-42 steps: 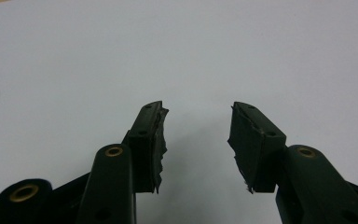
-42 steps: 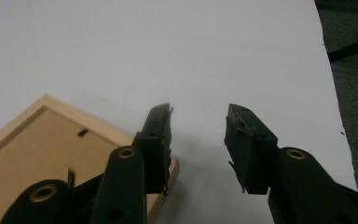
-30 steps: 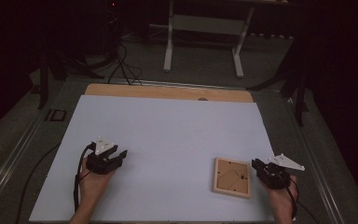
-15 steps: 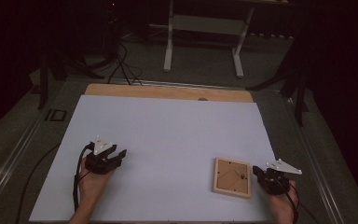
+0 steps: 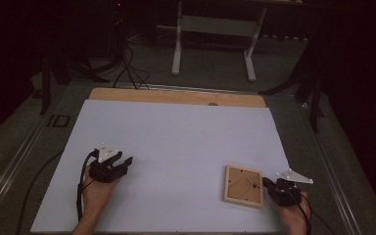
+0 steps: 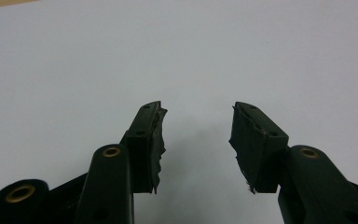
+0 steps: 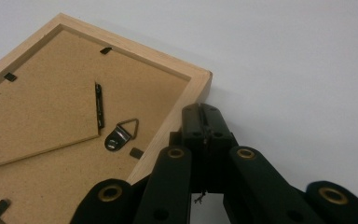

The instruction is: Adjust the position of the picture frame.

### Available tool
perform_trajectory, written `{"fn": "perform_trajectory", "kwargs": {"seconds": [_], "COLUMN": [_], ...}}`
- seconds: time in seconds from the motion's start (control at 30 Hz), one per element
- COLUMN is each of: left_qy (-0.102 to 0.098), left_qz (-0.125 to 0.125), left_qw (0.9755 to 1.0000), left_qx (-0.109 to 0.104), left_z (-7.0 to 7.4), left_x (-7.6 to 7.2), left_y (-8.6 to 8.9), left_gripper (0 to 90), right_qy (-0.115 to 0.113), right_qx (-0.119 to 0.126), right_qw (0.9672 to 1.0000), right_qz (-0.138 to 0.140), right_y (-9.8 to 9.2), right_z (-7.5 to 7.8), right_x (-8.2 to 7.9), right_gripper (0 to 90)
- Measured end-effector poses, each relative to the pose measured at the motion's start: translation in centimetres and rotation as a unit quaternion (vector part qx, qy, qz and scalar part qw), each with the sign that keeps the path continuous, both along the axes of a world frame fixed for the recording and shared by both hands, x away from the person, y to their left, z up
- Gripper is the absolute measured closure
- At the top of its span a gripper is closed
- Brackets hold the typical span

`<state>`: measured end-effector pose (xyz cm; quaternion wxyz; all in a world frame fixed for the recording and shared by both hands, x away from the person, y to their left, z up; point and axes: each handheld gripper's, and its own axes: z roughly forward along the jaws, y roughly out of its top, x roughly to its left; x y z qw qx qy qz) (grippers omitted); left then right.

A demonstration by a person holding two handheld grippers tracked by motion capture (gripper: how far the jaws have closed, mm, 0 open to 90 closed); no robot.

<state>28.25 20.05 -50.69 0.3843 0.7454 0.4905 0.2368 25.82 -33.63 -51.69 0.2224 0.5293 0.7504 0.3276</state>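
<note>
Your square light-wood picture frame (image 5: 245,185) lies face down on the white sheet (image 5: 176,142) near the table's front right, its brown fibreboard back (image 7: 51,107) up, with a small metal hanger ring (image 7: 120,132) and black retaining tabs showing. Its sides run slightly skewed to the sheet's edges, and being square it offers no real long axis to line up on.

Your right gripper (image 5: 280,188) is by far the nearer one: it sits just beside the frame's right edge, so the frame lies to its left. In the right gripper view its jaws are pressed together with nothing between them, the tips against or just short of the wooden rim near a corner; I cannot tell if they touch.

Your left gripper (image 5: 111,166) rests well apart on the sheet's left side, jaws spread wide and empty.

Against a second ago, the right gripper has dropped nearer you and tucked closer to the frame's edge; the frame and left gripper have not moved.
</note>
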Motion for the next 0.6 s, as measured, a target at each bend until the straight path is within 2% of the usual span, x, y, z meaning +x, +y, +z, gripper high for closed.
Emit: {"fn": "perform_trajectory", "kwargs": {"seconds": [0.13,0.3,0.6], "left_qy": [-0.001,-0.003,-0.004], "left_qz": [-0.001,-0.003,-0.004], "left_qw": [1.0000,0.9999,0.9999], "left_qx": [0.002,0.010,0.011], "left_z": [0.0,0.0,0.0], "left_x": [0.0,-0.1,-0.1], "left_y": [-0.1,-0.2,-0.3], "left_gripper": [53.2,53.1,53.1], "right_qy": [0.005,0.015,0.021], "right_qx": [0.000,-0.010,-0.014], "right_qw": [1.0000,0.9998,0.9991], "right_qz": [-0.004,0.008,0.033], "right_y": [0.2,0.9,2.0], "right_z": [-0.1,-0.3,-0.3], "right_x": [-0.2,-0.6,-1.5], "right_gripper": [89.9,89.9,89.9]}}
